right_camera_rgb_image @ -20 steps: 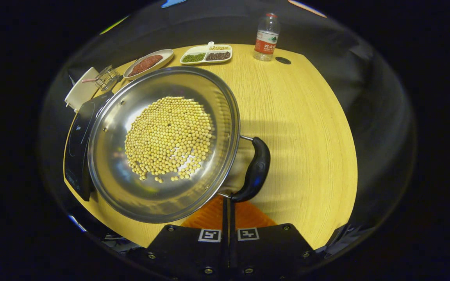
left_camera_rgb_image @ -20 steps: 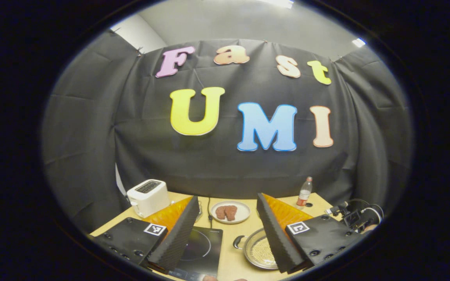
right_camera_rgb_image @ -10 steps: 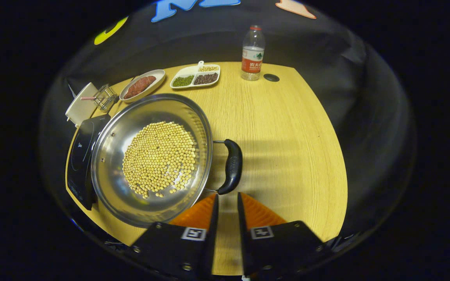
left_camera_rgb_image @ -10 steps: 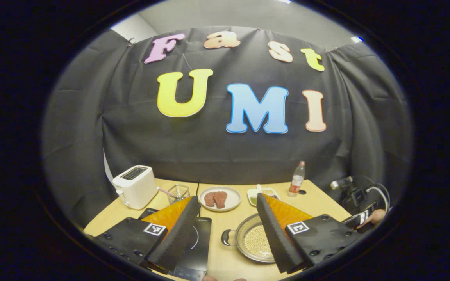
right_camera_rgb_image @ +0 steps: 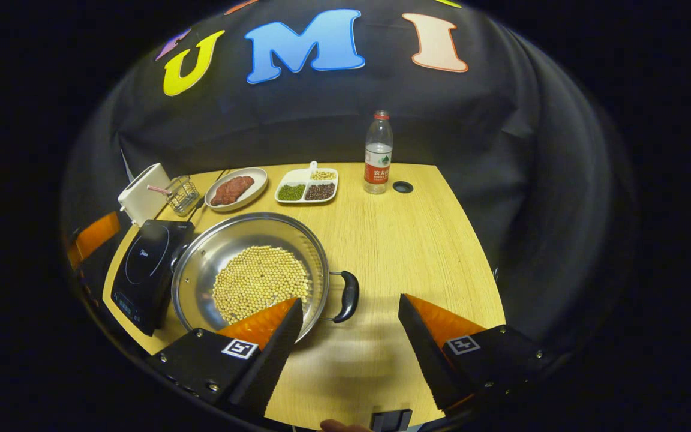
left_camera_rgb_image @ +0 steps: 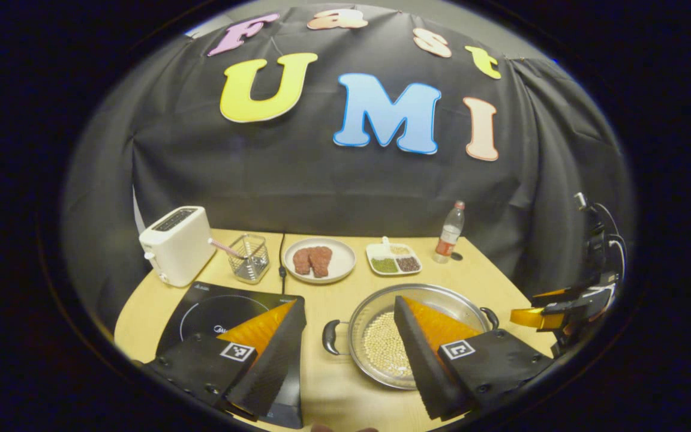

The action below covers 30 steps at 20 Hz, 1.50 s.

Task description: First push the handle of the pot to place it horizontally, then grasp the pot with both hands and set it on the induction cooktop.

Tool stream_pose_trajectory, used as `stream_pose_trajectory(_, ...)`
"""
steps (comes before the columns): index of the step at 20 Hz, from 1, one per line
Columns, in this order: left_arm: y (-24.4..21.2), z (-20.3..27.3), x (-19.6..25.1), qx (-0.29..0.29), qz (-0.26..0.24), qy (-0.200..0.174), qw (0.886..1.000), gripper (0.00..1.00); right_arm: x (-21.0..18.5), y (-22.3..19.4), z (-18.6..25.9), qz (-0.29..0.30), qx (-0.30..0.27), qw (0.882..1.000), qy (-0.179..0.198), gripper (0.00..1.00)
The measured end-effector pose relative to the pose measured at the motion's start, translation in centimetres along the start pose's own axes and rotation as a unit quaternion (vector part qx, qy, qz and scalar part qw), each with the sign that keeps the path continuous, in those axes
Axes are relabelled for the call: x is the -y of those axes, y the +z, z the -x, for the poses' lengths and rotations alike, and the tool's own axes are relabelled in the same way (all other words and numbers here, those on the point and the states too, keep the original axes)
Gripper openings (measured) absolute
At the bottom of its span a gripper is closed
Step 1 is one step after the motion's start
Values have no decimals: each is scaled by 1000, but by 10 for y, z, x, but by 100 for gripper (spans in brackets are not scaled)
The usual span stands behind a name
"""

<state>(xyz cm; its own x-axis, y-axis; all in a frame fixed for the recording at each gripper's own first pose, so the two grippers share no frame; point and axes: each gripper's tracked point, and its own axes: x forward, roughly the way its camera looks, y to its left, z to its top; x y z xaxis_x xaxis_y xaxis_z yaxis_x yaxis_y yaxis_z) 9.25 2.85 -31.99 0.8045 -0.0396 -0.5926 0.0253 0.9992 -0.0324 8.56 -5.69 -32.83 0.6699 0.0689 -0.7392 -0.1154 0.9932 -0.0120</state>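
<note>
A steel pot [right_camera_rgb_image: 210, 249] holding yellow beans [right_camera_rgb_image: 260, 282] sits on the wooden table, just right of the black induction cooktop [right_camera_rgb_image: 146, 268]. Its two black side handles [left_camera_rgb_image: 329, 337] [left_camera_rgb_image: 490, 317] point left and right. My right gripper [right_camera_rgb_image: 350, 303] is open, hovering near the table's front edge with the pot's right handle [right_camera_rgb_image: 348, 296] just beyond its fingers. Open as well, my left gripper [left_camera_rgb_image: 348, 306] is held above the front edge, one finger over the cooktop [left_camera_rgb_image: 207, 306] and the other over the pot [left_camera_rgb_image: 441, 295]. Neither gripper touches the pot.
Along the back stand a white toaster [left_camera_rgb_image: 174, 245], a wire basket [left_camera_rgb_image: 248, 258], a plate of meat [left_camera_rgb_image: 320, 261], a divided dish [left_camera_rgb_image: 393, 263] and a water bottle [left_camera_rgb_image: 449, 225]. The other gripper [left_camera_rgb_image: 555, 309] shows at the far right, over the table's edge.
My right gripper went from shut at the pot's handle to open and drew back and up. The left gripper tilted down, bringing more of the table into sight.
</note>
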Motion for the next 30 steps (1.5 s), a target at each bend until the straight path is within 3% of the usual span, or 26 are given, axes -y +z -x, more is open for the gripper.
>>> stream_pose_trajectory(5,-45,-45,-5,-66,0,2,998,99,-9,-2,-20,11,0,1000,5,98)
stream_pose_trajectory(8,-66,-66,-9,-92,-4,6,996,95,-12,-5,-36,-5,-8,1000,6,98)
stream_pose_trajectory(12,-90,-95,-18,-117,-17,15,993,97,-13,-9,-61,-19,-22,1000,6,98)
stream_pose_trajectory(24,-122,-138,-9,-137,-23,3,990,97,-17,-34,-111,-57,-44,997,-10,99)
stream_pose_trajectory(27,-124,-142,-8,-137,-33,4,990,95,-12,-39,-115,-59,-48,997,-23,90)
stream_pose_trajectory(28,-123,-143,-12,-137,-37,8,990,95,-11,-41,-118,-58,-53,997,-28,77)
stream_pose_trajectory(29,-123,-144,-15,-137,-39,11,990,92,-12,-42,-117,-60,-58,996,-27,72)
stream_pose_trajectory(30,-124,-145,-17,-139,-39,13,989,80,-12,-43,-121,-66,-57,996,-26,64)
